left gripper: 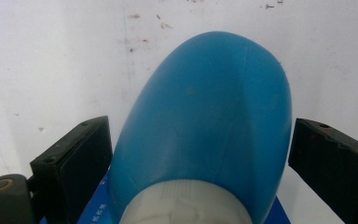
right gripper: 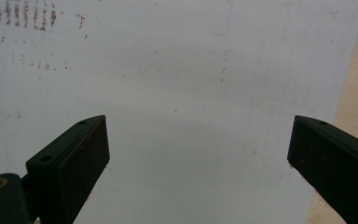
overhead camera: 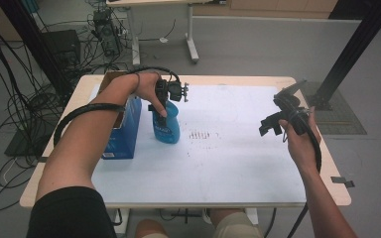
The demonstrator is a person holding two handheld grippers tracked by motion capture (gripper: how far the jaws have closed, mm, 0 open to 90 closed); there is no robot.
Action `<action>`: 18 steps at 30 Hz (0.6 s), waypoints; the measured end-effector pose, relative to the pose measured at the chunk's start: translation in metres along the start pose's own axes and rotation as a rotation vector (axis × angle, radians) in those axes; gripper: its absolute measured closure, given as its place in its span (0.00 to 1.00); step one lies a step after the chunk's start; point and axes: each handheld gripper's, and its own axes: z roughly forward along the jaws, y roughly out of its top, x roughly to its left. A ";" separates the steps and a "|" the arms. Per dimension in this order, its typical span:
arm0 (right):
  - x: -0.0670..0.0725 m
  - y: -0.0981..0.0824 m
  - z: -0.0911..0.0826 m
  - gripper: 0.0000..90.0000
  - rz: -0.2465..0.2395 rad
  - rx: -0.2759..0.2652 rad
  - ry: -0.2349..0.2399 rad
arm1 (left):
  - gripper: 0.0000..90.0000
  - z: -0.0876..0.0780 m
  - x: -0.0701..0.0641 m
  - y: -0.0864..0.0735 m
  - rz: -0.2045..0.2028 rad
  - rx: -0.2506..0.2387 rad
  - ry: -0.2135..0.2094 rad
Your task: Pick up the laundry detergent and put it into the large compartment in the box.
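L gripper (left gripper: 200, 158) straddles bottle (left gripper: 205, 121) from above, jaws apart, pads not yet touching, I judge to clamp near the cap. Bottle stands upright on white mat (overhead camera: 228, 153), just beside blue box (overhead camera: 124, 134). R gripper (right gripper: 198, 154) agape, empty, parked over bare mat, clear of L's work.

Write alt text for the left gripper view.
A blue plastic bottle with a white cap stands between the left gripper's two open black jaws, seen from above. Neither jaw visibly presses it. Below lies the white table surface, marked with small brown specks.
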 end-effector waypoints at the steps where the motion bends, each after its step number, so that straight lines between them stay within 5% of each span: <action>1: 0.000 0.000 0.000 0.06 -0.001 0.000 -0.001 | 0.08 -0.001 0.000 0.000 -0.003 -0.003 -0.001; 18: 0.002 0.001 -0.001 0.06 -0.005 0.001 -0.003 | 0.08 -0.004 0.000 0.000 0.004 -0.006 0.011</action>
